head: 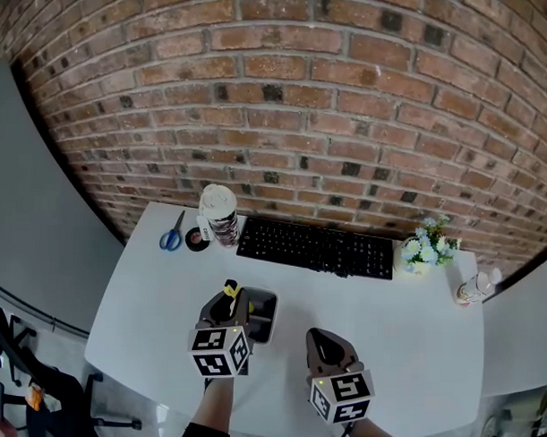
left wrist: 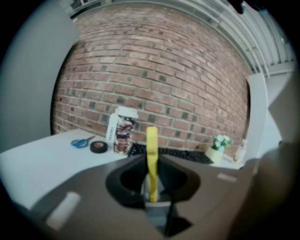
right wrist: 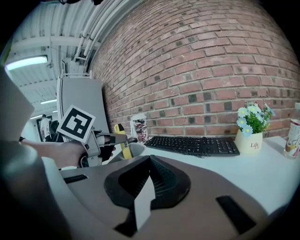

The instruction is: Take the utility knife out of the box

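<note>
**Knife pinched upright at the box's left end, lift not yet clear**

The left gripper [head: 227, 308] has its jaws drawn in narrow on the utility knife [head: 231, 289]. In the left gripper view the yellow handle stands upright between them, with its lower part seated where the jaws close. The knife sits at the left end of the box [head: 263, 304], a small grey open tray, and most of its length rises above the rim. No view shows whether its lower end has cleared the box wall.

The right gripper [head: 327, 342] hovers to the right of the box, apart from it. Its jaws are together with nothing between them. The keyboard [head: 315, 248] lies beyond the box and a paper cup [head: 220, 214] stands beyond it to the left, both well apart from it.

My judgement is that the main risk lies in the hold itself. The jaws take the knife low down, so the long free end above could swing or twist if the hand tilts. A smooth plastic handle may slide out of a light pinch.

The second risk is the box. Nothing steadies it, so if the hidden lower end catches the wall on the way up, the box may tip or be dragged across the table [head: 413, 325]. A straight upward lift would probably avoid both.
</note>
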